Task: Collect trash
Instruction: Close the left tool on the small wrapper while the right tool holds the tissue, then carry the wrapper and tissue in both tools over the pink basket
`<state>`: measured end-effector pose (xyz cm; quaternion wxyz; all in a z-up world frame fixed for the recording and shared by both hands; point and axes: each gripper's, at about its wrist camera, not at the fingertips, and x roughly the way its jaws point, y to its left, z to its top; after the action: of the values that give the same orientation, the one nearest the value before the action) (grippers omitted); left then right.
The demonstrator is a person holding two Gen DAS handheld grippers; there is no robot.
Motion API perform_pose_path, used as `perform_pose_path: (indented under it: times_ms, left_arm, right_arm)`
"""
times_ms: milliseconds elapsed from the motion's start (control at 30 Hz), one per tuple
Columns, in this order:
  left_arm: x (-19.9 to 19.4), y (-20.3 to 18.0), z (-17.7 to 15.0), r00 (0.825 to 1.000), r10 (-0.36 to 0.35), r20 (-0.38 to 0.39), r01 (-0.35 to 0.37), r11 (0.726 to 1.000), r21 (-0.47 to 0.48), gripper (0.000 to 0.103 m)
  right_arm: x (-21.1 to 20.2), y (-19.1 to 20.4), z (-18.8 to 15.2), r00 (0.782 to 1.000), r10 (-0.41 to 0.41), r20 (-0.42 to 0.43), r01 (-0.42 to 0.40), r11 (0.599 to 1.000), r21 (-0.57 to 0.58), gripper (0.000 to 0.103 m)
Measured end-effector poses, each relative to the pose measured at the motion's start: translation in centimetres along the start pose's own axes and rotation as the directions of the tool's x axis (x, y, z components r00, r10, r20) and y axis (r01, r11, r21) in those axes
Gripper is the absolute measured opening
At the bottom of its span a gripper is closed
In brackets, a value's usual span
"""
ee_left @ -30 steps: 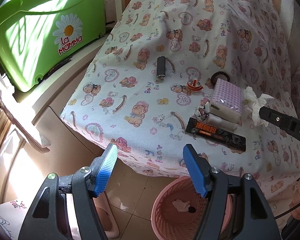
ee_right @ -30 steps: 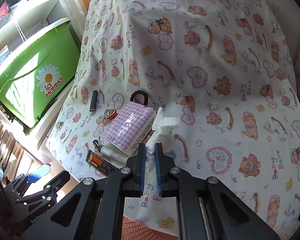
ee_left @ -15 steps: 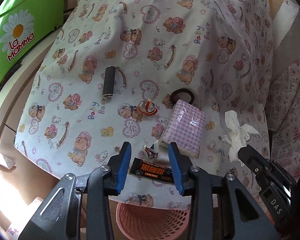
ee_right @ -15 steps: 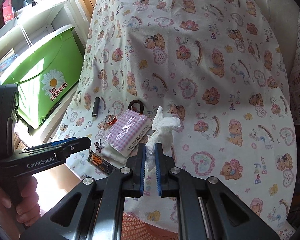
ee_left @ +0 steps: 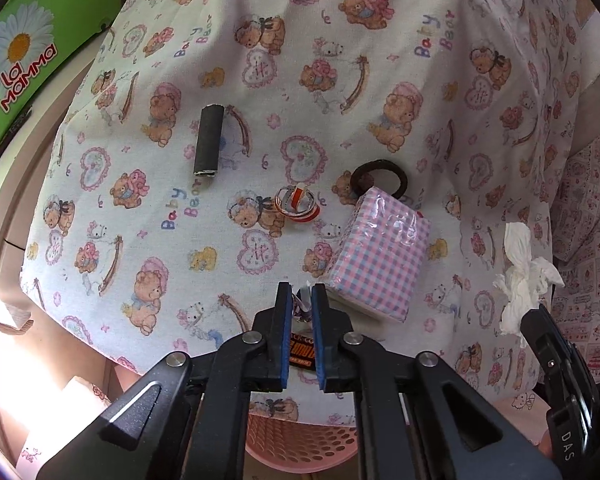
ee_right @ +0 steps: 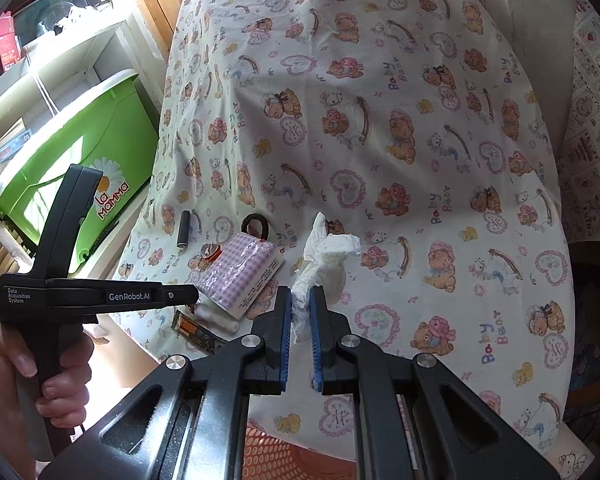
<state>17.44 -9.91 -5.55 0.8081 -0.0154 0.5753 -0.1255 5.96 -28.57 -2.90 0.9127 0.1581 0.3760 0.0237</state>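
Note:
My left gripper (ee_left: 301, 306) points steeply down at the bed's near edge. It is shut on a small crumpled wrapper (ee_left: 302, 305). A black snack wrapper (ee_left: 300, 354) lies just under its pads. My right gripper (ee_right: 300, 312) is shut on a white crumpled tissue (ee_right: 328, 254) and holds it above the sheet. In the left wrist view the same tissue (ee_left: 520, 280) hangs at the right. A white tube (ee_right: 216, 316) lies beside the black snack wrapper (ee_right: 192, 330).
On the teddy-bear sheet (ee_left: 260, 60) lie a pink checked tissue pack (ee_left: 376, 256), a black cylinder (ee_left: 209, 140), a red-and-white tape ring (ee_left: 298, 204) and a black hair tie (ee_left: 380, 176). A pink perforated basket (ee_left: 300, 440) stands below the bed edge. A green box (ee_right: 72, 152) stands at the left.
My left gripper has moved forward from above the basket to the bed's edge, tipped downward, and closed from wide open onto the crumpled wrapper. The right gripper still holds the tissue, drawn back a little.

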Motion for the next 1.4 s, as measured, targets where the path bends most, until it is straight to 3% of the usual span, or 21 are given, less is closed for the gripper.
perform_pose_path:
  times_ms: [367, 867, 1133, 1400]
  left_arm:
    - [-4.1, 0.3, -1.1, 0.993, 0.036, 0.108, -0.041, 0.998, 0.051, 0.008]
    - [-8.2, 1.8, -6.5, 0.979, 0.042, 0.198, -0.054, 0.997, 0.058, 0.009]
    - [-9.3, 1.9, -10.5, 0.978, 0.015, 0.207, -0.027, 0.998, 0.055, 0.009]
    - [-8.3, 1.7, -13.2, 0.982, -0.002, 0.188, -0.008, 0.999, 0.053, 0.01]
  right_arm:
    - [-0.5, 0.7, -0.5, 1.0, 0.022, -0.003, -0.022, 0.999, -0.026, 0.01]
    - [-2.3, 3.3, -2.6, 0.999, 0.053, -0.011, -0.054, 0.989, -0.139, 0.01]
    - [-5.4, 3.8, -3.8, 0.993, 0.117, -0.02, -0.119, 0.985, -0.128, 0.01]
    - [-7.3, 5.9, -8.5, 0.979, 0.183, -0.093, -0.197, 0.964, -0.18, 0.01]
